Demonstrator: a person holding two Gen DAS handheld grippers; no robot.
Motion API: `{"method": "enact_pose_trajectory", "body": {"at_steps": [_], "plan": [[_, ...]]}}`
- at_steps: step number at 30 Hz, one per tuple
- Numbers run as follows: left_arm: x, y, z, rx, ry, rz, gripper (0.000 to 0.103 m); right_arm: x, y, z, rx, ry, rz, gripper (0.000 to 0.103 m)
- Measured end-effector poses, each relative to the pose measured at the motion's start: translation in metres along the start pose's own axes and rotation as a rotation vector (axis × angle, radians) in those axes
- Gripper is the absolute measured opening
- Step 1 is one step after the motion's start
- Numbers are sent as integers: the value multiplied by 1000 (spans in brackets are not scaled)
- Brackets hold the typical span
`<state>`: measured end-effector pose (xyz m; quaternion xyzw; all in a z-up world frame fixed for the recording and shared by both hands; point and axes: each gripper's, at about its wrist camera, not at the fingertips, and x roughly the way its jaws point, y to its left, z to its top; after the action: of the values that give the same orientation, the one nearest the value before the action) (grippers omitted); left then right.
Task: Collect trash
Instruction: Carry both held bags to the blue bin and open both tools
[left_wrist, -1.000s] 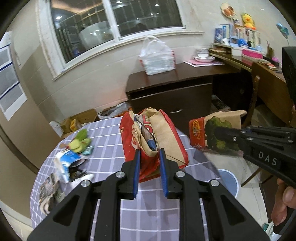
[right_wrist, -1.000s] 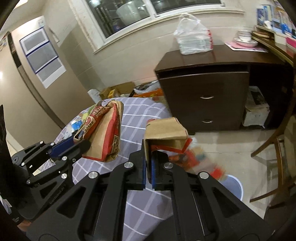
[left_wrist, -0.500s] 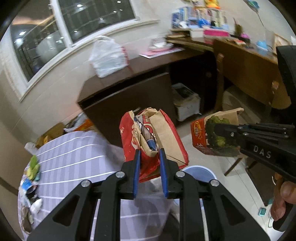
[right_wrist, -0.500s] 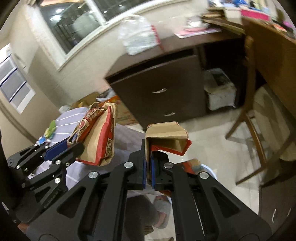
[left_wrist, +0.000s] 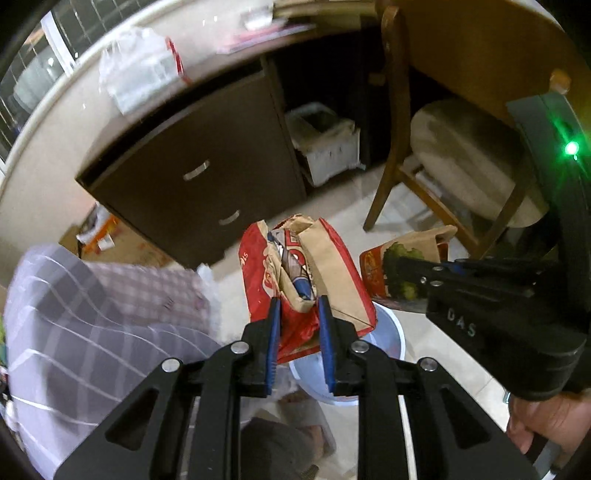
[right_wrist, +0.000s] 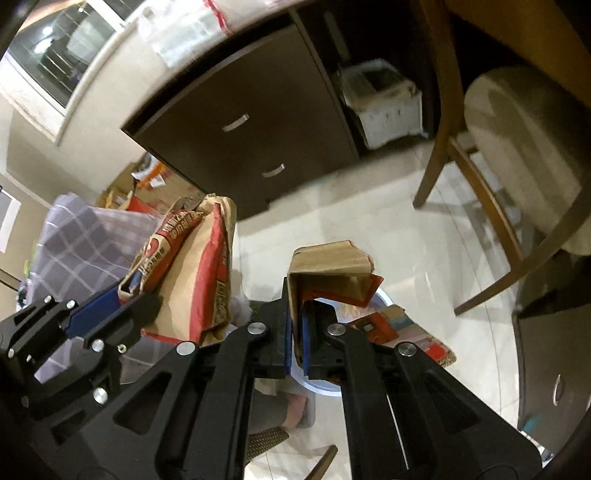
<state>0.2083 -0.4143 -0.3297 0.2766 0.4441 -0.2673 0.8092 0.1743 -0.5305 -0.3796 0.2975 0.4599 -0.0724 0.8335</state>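
Paper bags (left_wrist: 325, 273) (both gripped) above bin (left_wrist: 388, 339)

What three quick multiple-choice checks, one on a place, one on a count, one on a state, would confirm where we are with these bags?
1. Where is the pale blue bin?
A. On the dark cabinet
B. On the floor below the held bags
C. On the chair seat

2. How many paper bags are held in all?
A. One
B. Two
C. Three

3. What is the right gripper doing?
A. Shut on a bag
B. Open and empty
C. Resting on the tablecloth

Answers: 1 B, the bin's rim shows on the tiles under both bags. 2 B, the left gripper holds the red and brown bag, the right holds the small brown bag. 3 A, its blue pads pinch that bag's edge.
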Motion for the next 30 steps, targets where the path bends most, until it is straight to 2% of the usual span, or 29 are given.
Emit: {"method": "enact_pose_trajectory", "body": {"at_steps": [8, 10, 11, 12, 13, 14, 15, 17, 19, 21, 30], "plan": [[66, -2, -19, -29, 124, -6, 20, 73, -16, -11, 22, 133, -1, 5], [78, 0, -26, -35, 142, -13, 22, 87, -19, -15, 39, 161, 2, 7], [80, 1, -28, -35, 147, -8, 27, 93, -22, -16, 53, 170, -2, 7], [83, 3, -30, -37, 156, -3, 44, 97, -25, -18, 63, 180, -2, 16], [84, 6, -31, -50, 157, -3, 60, 103, -27, -20, 79, 195, -3, 47], [84, 9, -32, -65, 150, -1, 70, 105, -29, -22, 86, 200, -11, 67], [84, 11, -33, -73, 150, 8, 72, 105, -30, -24, 93, 189, -15, 79], [84, 14, -35, -90, 156, 15, 77, 105, -31, -25, 103, 184, -8, 80], [84, 15, -34, -96, 156, 33, 82, 103, -31, -26, 103, 182, -29, 91], [80, 16, -34, -98, 150, 51, 84, 102, -31, -26, 98, 176, -54, 96], [54, 23, -26, -106, 115, 103, 85, 75, -21, -19, 79, 128, -76, 96]]}}
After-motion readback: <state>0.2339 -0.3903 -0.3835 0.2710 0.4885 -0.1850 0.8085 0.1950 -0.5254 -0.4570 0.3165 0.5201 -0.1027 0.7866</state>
